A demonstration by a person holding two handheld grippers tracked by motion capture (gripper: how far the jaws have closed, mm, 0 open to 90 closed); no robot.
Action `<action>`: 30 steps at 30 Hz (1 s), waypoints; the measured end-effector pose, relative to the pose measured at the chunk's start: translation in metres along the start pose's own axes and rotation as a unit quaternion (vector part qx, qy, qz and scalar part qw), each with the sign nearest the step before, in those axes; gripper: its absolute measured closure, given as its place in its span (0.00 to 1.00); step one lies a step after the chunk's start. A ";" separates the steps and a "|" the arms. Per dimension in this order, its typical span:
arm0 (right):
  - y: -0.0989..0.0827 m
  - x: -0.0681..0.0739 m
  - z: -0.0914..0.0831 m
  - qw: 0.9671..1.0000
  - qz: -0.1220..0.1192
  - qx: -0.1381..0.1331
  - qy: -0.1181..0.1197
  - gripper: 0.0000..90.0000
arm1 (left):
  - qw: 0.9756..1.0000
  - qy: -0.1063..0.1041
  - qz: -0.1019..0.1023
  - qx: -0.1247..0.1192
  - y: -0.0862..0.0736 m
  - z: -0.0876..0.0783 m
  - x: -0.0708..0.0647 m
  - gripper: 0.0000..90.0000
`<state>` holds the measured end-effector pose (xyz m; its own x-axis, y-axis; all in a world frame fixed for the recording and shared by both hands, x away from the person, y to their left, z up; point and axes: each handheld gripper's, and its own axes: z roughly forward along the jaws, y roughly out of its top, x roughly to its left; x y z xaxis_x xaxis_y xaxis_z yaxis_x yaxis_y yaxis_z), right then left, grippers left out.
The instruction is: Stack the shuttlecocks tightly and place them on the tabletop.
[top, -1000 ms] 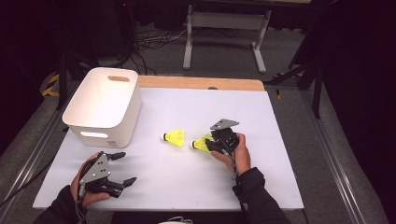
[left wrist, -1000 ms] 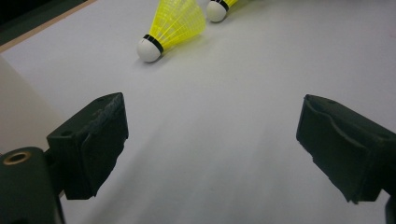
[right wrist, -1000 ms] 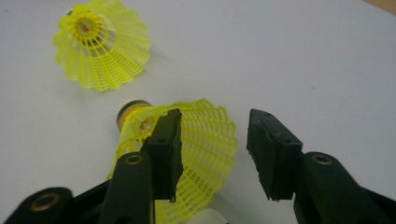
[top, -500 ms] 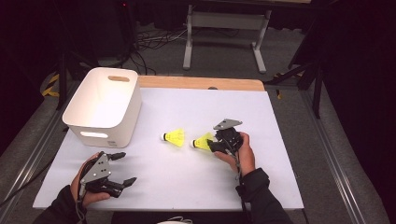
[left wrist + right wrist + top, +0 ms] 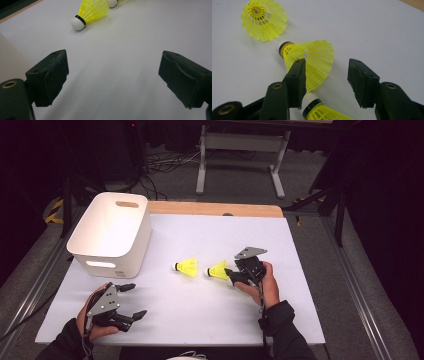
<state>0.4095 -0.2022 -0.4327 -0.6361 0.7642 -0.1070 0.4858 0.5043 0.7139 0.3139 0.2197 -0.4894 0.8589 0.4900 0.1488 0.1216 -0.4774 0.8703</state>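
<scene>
Shuttlecocks lie near the middle of the tabletop – one [image 5: 186, 267] alone, another [image 5: 219, 270] just to its right, with my right gripper [image 5: 235, 275] at its skirt, jaws apart and lately closing a little, not pressing on it. From the right gripper view a third shuttlecock [image 5: 317, 110] shows low between the jaws, its cork beside the left one. My left gripper [image 5: 131, 301] rests by the near left corner, jaws wide with nothing between – the bin [image 5: 111, 236] stands at the far left.
</scene>
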 end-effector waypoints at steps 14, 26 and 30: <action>-0.004 -0.007 -0.008 1.000 0.004 -0.011 0.018 0.62 | 1.000 -0.002 0.001 -0.001 0.000 -0.001 0.000 0.11; -0.003 0.004 -0.009 0.997 -0.025 -0.005 0.078 0.60 | 1.000 -0.002 0.001 -0.002 0.000 -0.002 0.000 0.12; -0.003 0.009 -0.007 0.996 -0.029 0.010 0.083 0.60 | 1.000 -0.001 0.003 -0.003 0.000 -0.003 0.000 0.12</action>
<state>0.3980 -0.1993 -0.4307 -0.7537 0.6565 -0.0308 0.4554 0.5555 0.6957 0.3127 0.2214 -0.4880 0.8604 0.4859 0.1538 0.1125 -0.4755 0.8725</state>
